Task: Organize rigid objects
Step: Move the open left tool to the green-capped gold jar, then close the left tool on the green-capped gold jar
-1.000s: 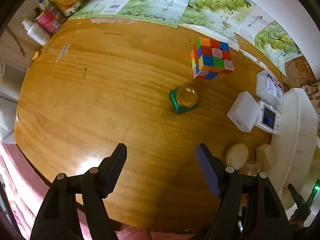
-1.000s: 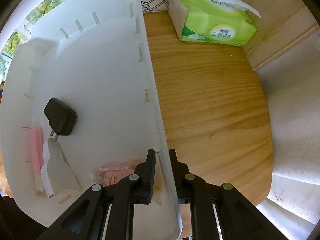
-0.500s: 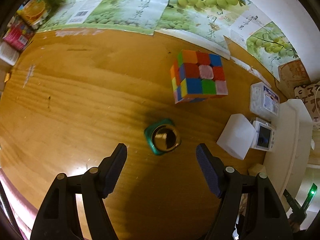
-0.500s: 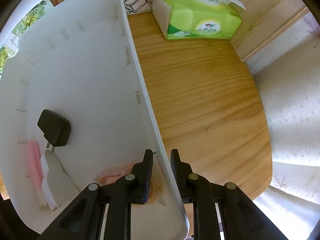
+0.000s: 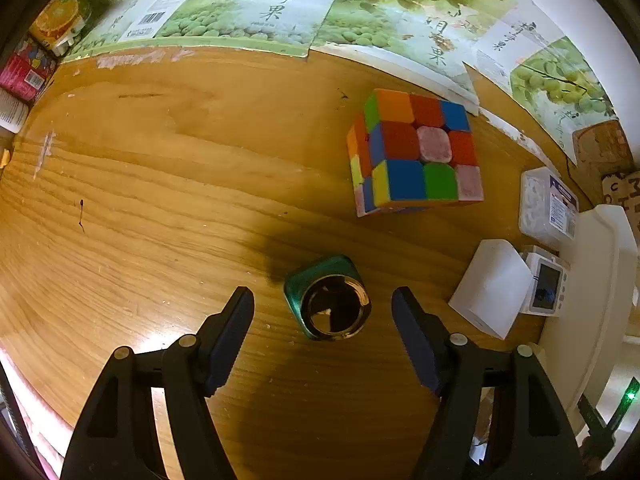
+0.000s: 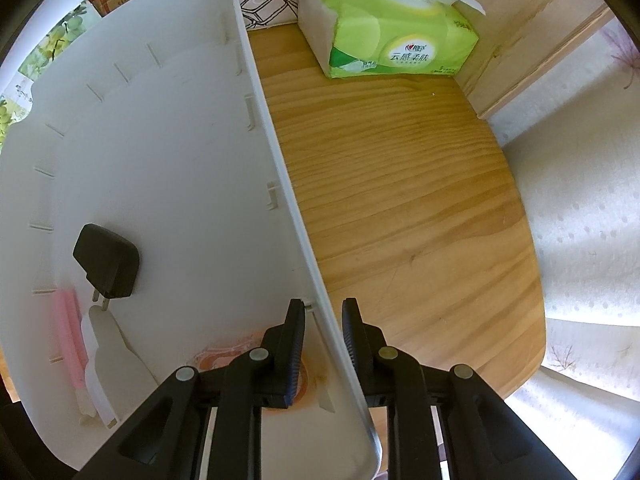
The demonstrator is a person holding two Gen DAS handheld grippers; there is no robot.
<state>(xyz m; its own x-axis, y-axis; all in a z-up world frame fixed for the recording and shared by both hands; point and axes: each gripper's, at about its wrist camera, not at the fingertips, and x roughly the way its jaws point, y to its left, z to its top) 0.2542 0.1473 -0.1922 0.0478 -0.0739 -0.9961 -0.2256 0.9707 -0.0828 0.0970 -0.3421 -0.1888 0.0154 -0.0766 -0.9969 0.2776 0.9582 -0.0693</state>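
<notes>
left claw (image 5: 323, 312): spread, straddling green jar (image 5: 327, 302), pads clear of it
green jar: upright on tabletop (image 5: 160, 200), near puzzle cube (image 5: 414, 154)
right claw (image 6: 323, 322): narrow gap, just opening, straddling white bin (image 6: 276, 184) wall
bin contents: black charger (image 6: 106, 260)

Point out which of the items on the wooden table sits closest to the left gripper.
The small green bottle with the gold cap, standing between the open left gripper fingers. The multicoloured puzzle cube and the white box lie farther off.
</notes>
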